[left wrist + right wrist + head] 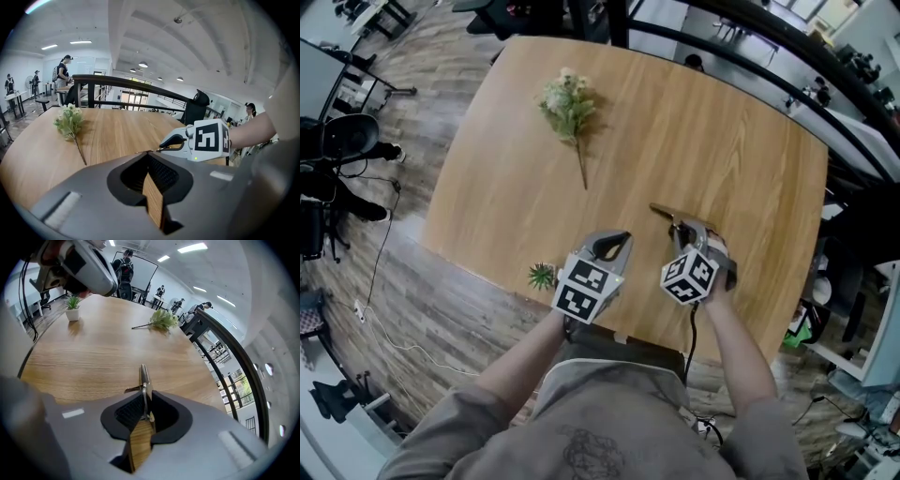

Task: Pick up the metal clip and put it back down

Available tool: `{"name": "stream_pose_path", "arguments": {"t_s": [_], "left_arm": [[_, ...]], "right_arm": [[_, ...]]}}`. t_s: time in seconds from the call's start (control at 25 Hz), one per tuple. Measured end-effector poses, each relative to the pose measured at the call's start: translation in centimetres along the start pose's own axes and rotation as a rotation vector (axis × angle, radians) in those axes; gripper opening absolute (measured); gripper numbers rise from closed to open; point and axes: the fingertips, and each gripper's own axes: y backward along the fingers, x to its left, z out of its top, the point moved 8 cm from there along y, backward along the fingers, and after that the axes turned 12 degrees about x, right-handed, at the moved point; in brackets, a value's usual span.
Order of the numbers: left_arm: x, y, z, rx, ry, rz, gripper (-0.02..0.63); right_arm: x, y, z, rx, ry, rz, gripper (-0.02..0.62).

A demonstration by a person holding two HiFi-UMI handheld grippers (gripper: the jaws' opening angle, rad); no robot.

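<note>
The metal clip (663,210) is a thin brass-coloured piece on the wooden table (722,159), near its front right part. My right gripper (682,226) is shut on it. In the right gripper view the clip (144,376) stands on edge between the jaws and sticks out ahead of them, low over the wood. My left gripper (615,245) rests just left of the right one, shut with nothing in it. From the left gripper view I see the right gripper (165,144) side-on with the clip (148,151) at its tip.
An artificial flower sprig (567,105) lies at the table's far left. A small potted plant (542,276) stands at the near edge by my left gripper. A dark railing (769,75) runs past the table's far right side. People stand far off in the room.
</note>
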Motion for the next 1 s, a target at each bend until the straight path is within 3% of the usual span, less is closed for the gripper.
{"name": "stream_pose_path", "arguments": {"t_s": [0.08, 0.44, 1.0], "left_arm": [[-0.2, 0.4, 0.1, -0.007, 0.003, 0.005, 0.002], [-1.9, 3.4, 1.2, -0.049, -0.009, 0.03, 0.002], [-5.2, 11.0, 7.6, -0.243, -0.075, 0.106, 0.002]], "right_arm": [[-0.5, 0.6, -0.1, -0.012, -0.022, 0.004, 0.017], [-2.4, 6.2, -0.9, -0.096, -0.178, 0.033, 0.012], [-8.0, 22.4, -3.3, -0.44, -0.463, -0.025, 0.012]]}}
